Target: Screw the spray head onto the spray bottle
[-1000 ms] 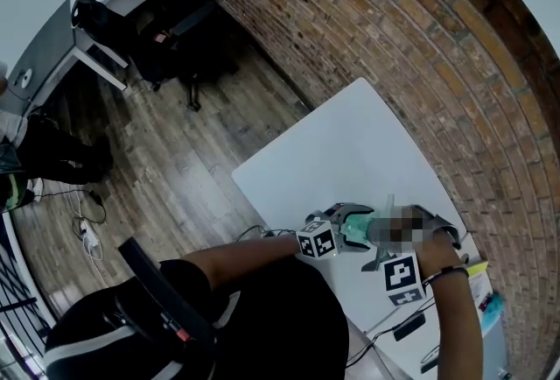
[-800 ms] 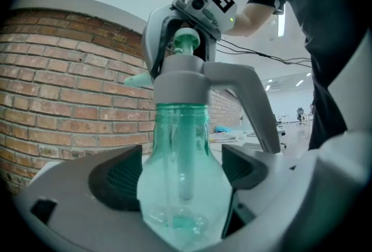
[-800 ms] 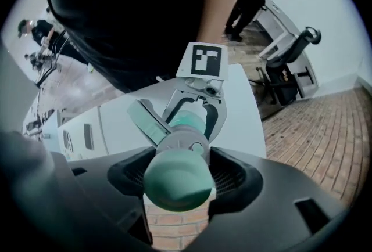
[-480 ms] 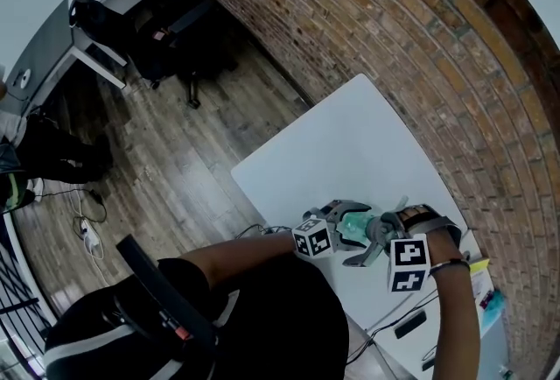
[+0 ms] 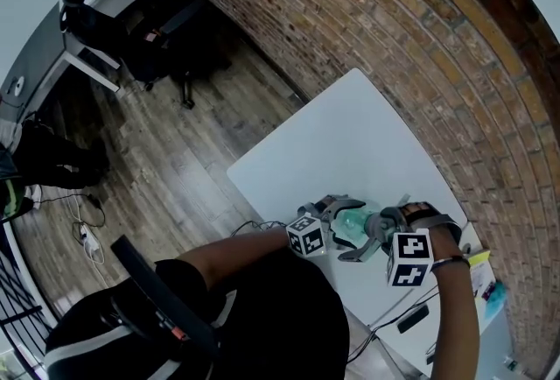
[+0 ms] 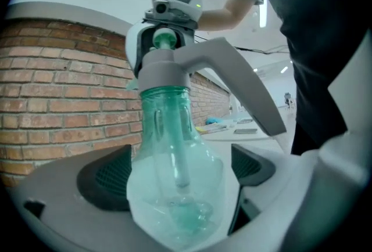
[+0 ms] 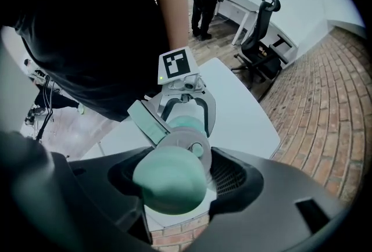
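Opening just now, left gripper (image 5: pixel 348 228) sits loose around the spray bottle (image 6: pixel 177 187). Right gripper (image 7: pixel 174 178) pinches the spray head (image 6: pixel 165 68); weak threads could drop it

Both forearms reach in over the near edge of the tabletop (image 5: pixel 350 133), the left arm (image 5: pixel 236 251) from the left and the right arm (image 5: pixel 455 317) from the right. The 2 grippers meet there. The left gripper (image 6: pixel 181 178) lies about level; its jaws have just been opening and stand clear either side of the spray bottle (image 6: pixel 165 117). The right gripper (image 7: pixel 174 171) points straight down, its jaws clamped on the spray head (image 7: pixel 186 143).
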The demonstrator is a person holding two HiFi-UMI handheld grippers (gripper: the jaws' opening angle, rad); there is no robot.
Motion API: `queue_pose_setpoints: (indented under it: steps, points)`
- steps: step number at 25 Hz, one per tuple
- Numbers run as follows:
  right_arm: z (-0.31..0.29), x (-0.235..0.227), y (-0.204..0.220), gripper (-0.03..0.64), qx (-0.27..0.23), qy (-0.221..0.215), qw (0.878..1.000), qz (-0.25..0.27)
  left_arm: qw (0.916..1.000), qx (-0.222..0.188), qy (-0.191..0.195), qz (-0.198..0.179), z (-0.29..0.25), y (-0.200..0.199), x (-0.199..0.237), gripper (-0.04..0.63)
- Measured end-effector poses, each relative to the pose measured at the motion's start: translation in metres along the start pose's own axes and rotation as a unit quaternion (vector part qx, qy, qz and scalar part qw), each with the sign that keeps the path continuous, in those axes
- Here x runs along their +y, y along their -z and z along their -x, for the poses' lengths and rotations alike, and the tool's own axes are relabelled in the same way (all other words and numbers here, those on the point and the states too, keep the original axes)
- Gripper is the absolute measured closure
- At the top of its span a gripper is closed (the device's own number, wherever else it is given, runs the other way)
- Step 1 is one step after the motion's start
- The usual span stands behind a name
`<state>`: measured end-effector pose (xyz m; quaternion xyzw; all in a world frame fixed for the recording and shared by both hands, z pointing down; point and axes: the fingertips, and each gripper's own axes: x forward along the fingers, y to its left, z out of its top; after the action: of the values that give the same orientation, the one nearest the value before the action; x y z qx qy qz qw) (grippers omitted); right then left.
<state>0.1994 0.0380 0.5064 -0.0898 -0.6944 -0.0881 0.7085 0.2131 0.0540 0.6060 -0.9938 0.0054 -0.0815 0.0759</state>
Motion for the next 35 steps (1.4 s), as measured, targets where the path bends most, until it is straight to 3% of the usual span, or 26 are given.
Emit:
queue_pose_setpoints:
  steps: [6, 11, 18, 29, 35]
  points:
    - [-0.002, 0.000, 0.001, 0.330, -0.029, 0.003, 0.998, -0.063, 1.0000, -0.006, 0.001, 0.003, -0.003, 0.003, 0.003, 0.078]
    - [-0.003, 0.001, 0.001, 0.330, -0.036, 0.010, 0.995, -0.087, 0.9985, 0.006, -0.007, 0.055, 0.003, 0.026, 0.007, 0.075]
    - [-0.001, -0.003, 0.001, 0.330, -0.057, 0.017, 0.990, -0.129, 0.9962, 0.016, -0.011, 0.085, 0.001, 0.039, 0.007, 0.076]
    - [0.000, -0.007, 0.002, 0.330, -0.096, 0.027, 0.966, -0.240, 0.9977, 0.013, -0.005, 0.067, -0.001, 0.048, 0.005, 0.077]
    - [-0.002, -0.007, 0.004, 0.330, -0.098, 0.026, 0.943, -0.317, 0.9982, 0.011, -0.003, 0.059, -0.005, 0.055, 0.000, 0.077]
